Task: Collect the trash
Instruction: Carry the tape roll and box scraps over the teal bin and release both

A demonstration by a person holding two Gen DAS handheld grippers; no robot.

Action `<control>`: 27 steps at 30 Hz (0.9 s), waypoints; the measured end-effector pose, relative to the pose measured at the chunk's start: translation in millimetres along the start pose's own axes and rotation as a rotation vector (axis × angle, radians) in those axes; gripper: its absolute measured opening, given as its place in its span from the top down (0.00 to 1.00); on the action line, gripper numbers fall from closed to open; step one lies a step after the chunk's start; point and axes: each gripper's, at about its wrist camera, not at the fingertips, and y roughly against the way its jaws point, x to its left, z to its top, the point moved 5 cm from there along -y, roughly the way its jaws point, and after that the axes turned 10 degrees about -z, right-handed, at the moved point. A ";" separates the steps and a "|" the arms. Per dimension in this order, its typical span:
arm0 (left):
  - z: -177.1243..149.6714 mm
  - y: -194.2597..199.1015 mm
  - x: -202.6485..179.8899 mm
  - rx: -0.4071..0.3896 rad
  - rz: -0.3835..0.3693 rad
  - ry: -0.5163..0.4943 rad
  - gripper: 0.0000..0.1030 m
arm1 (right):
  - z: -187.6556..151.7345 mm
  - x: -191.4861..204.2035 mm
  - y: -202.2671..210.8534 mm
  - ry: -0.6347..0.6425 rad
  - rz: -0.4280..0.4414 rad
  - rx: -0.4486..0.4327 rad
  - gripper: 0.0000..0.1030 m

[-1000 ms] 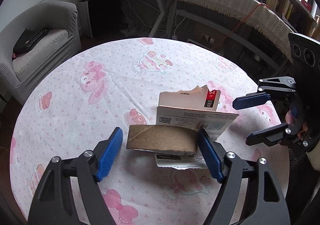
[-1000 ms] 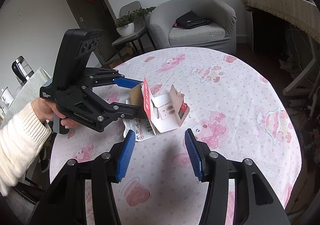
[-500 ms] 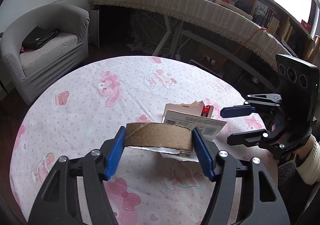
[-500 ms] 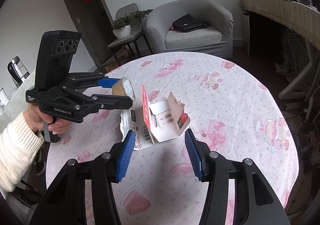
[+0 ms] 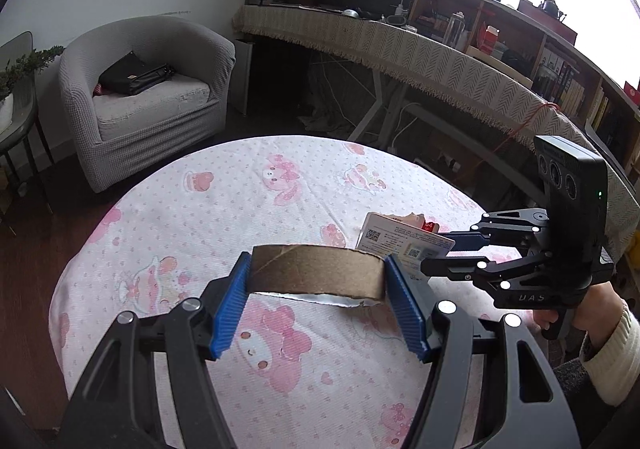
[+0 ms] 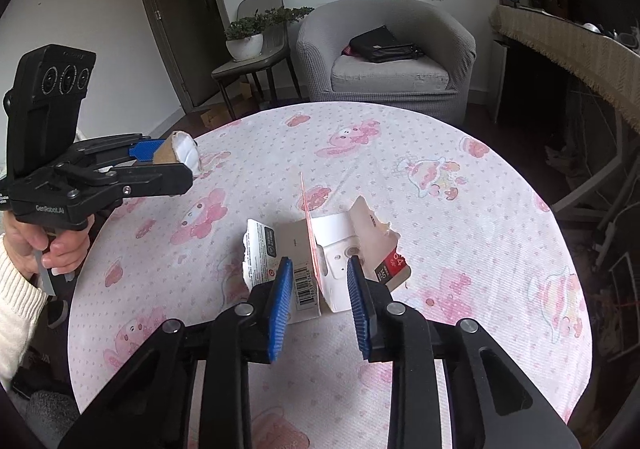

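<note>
A brown cardboard tube [image 5: 316, 271] hangs above the round table [image 5: 240, 209], held endwise by my left gripper [image 5: 316, 281], whose blue pads are shut on it. The right wrist view shows that left gripper [image 6: 168, 163] at the left with the tube [image 6: 180, 153] clear of the cloth. A torn white carton [image 6: 344, 249] with a barcoded flap lies on the table [image 6: 440, 209]. My right gripper [image 6: 319, 263] straddles its upright flap. Its jaws are closing, with a gap still showing at each pad. From the left wrist view, the right gripper [image 5: 444, 255] sits at the carton [image 5: 404, 241].
A grey armchair [image 6: 384, 61] with a black bag stands beyond the table. A long desk with a fringed cloth [image 5: 440, 61] runs along the right. A chair with a potted plant [image 6: 248, 37] stands by the door. White-sleeved hands [image 6: 36, 245] hold both grippers.
My left gripper closed on the cardboard tube and lifted it off the table. My right gripper moved forward over the torn carton and its jaws narrowed around the flap.
</note>
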 end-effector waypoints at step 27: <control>-94.2 162.0 11.1 -0.212 0.443 0.379 0.34 | 28.7 67.5 4.9 0.051 0.053 -0.013 0.98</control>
